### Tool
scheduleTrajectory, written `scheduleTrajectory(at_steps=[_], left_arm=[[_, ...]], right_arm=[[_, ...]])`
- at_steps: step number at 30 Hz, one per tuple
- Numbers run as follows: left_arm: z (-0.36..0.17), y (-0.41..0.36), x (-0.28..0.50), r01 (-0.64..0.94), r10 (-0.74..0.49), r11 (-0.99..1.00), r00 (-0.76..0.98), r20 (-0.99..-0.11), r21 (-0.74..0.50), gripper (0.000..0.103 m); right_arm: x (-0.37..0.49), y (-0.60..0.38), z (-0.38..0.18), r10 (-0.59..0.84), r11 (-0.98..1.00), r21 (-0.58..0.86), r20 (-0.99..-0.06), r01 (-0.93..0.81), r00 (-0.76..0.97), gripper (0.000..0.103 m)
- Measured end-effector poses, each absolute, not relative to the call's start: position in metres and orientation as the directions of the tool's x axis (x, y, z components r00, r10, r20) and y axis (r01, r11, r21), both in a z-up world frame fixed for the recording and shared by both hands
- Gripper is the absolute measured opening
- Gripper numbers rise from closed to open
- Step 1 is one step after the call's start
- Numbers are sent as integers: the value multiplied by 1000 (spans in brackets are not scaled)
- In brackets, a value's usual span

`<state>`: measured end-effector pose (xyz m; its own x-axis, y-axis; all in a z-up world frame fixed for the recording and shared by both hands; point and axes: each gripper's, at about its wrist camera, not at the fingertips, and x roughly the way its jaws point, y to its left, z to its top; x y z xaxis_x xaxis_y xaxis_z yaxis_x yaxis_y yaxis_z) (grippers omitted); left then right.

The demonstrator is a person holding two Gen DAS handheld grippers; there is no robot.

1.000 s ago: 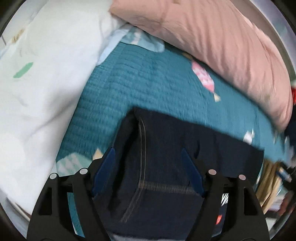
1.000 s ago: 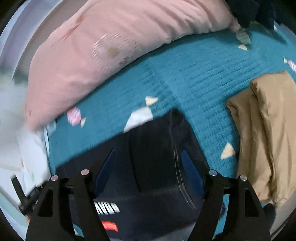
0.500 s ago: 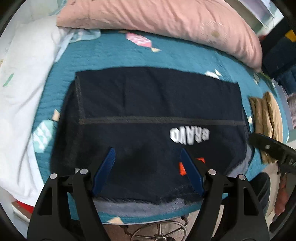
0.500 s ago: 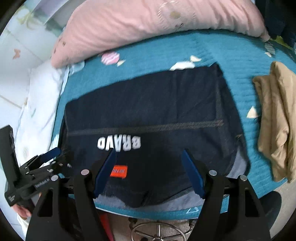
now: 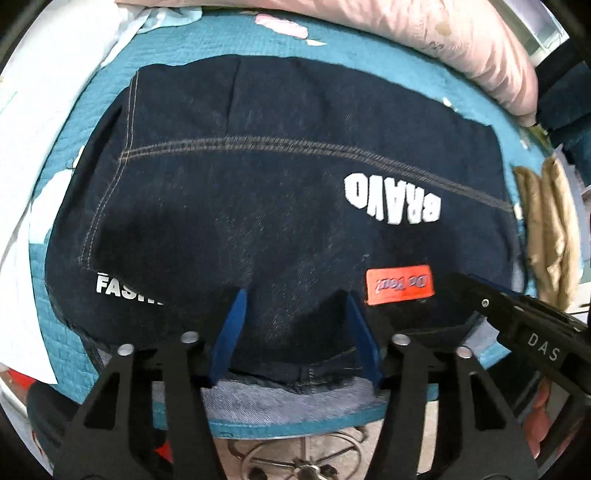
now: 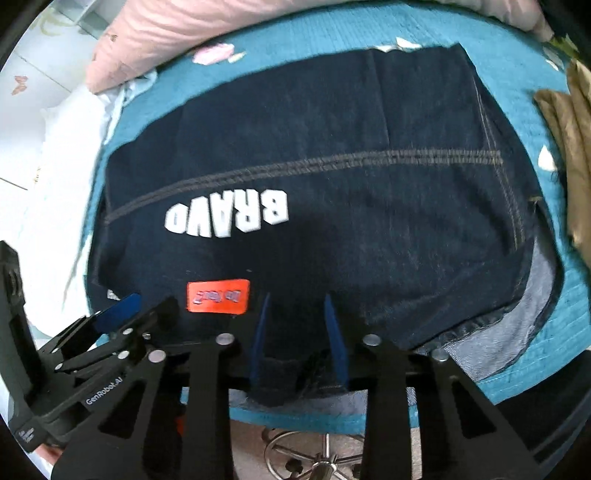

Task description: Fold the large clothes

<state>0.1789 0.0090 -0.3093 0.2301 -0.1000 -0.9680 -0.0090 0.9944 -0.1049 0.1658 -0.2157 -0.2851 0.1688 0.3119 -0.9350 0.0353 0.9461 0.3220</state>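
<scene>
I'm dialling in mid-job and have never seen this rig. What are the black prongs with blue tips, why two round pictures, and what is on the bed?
No robot arm here: a person holds a two-finger gripper in each hand, and a fisheye camera on each looks along its fingers. One picture is from the left gripper, the other from the right gripper; each also catches the other at its edge. On the teal bedspread lies a folded dark denim garment with BRAVO lettering and an orange patch. A pink pillow lies behind it and tan clothing beside it. Both grippers' jaws have just been closing over the garment's near edge, with denim between the pads; whether they press it yet I cannot tell.
</scene>
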Motion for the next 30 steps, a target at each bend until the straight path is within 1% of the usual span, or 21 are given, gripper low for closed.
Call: scheduleTrajectory(at_steps=[4, 6, 8, 10, 14, 17, 20, 25, 27, 30], left_arm=[[-316, 6, 174, -12, -72, 997, 235, -969, -77, 44], [-314, 5, 172, -13, -61, 998, 236, -970, -66, 43], [-310, 5, 167, -6, -52, 998, 236, -970, -55, 38], [-307, 4, 163, -3, -50, 999, 241, -969, -52, 36], [-308, 8, 161, -8, -62, 998, 239, -969, -66, 36], [-319, 6, 165, -9, -56, 998, 233, -971, -60, 36], [-327, 6, 167, -16, -60, 998, 245, -968, -66, 36], [-328, 11, 164, -8, -79, 996, 266, -961, -84, 37], [-323, 15, 162, -4, -86, 996, 261, -961, -90, 37], [-311, 28, 162, -28, -126, 990, 247, -961, -137, 35]], right_arm=[[159, -214, -299, 290, 954, 298, -944, 27, 160, 19], [157, -214, -296, 284, 957, 291, -946, 22, 157, 19], [154, -212, -291, 274, 961, 277, -950, 0, 152, 19], [150, -213, -288, 269, 963, 270, -952, -12, 150, 19], [145, -215, -287, 272, 962, 274, -952, -2, 143, 19], [145, -213, -303, 252, 967, 253, -959, -11, 129, 18], [154, -213, -318, 258, 965, 261, -960, 12, 112, 18], [154, -214, -315, 243, 970, 244, -963, -7, 120, 18], [155, -219, -312, 263, 964, 266, -958, 8, 115, 18], [157, -231, -306, 310, 949, 314, -945, 20, 104, 18]])
